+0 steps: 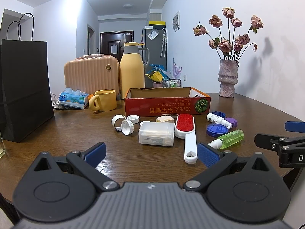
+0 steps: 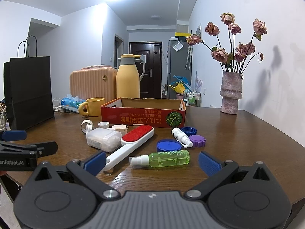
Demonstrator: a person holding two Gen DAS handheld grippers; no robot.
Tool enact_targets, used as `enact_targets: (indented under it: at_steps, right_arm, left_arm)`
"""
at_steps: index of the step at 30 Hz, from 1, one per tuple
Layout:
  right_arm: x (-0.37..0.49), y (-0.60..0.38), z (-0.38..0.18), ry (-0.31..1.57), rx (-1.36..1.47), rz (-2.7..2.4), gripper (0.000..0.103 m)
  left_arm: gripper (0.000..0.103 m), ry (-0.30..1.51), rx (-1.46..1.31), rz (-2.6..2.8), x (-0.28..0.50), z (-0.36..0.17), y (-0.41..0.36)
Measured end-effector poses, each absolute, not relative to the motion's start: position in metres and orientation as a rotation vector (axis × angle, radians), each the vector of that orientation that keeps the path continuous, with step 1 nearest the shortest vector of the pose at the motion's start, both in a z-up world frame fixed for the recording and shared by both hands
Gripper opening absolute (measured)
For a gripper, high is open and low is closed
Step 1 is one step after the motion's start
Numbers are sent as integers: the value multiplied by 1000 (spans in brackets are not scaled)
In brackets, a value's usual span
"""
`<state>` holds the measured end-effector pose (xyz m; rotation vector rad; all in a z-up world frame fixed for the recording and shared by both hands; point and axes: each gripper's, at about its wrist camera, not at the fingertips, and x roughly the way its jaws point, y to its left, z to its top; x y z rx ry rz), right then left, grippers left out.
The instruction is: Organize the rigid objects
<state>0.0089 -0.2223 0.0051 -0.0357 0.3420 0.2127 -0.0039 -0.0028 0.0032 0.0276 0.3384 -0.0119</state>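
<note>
1. Left claw [image 1: 151,155] was spread wide, holding nothing, low over the near edge of the counter [image 1: 66,133]. Right claw [image 2: 151,161] was likewise spread and held nothing.
2. Just ahead of the right claw lay a green spray bottle [image 2: 167,158] on its side, with a red lint brush [image 2: 133,143] to its left, the handle reaching toward the left finger.
3. Past those: frosted plastic box [image 2: 102,139], blue lid [image 2: 168,145], purple cap [image 2: 197,140], small white spray bottle [image 2: 181,136], and white caps [image 1: 127,126], all loose on the dark wood-grain counter.
4. Behind the clutter stood an open red cardboard box [image 2: 143,117].
5. Further back: yellow mug [image 1: 103,100], yellow thermos [image 1: 131,70], peach case [image 1: 90,74], tissue pack [image 1: 73,98], black paper bag [image 1: 23,87].
6. Far right: vase of dried roses [image 2: 230,92] near the white wall. A hallway with a dark door [image 2: 145,68] ran behind.
</note>
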Motion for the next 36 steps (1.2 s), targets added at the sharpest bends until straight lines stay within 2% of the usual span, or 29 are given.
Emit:
enact_targets:
  at_steps: [36]
  right_arm:
    - [8,-223,6,340,-35,213,103]
  left_arm:
    - [103,334,24,-16,-6,6,-2]
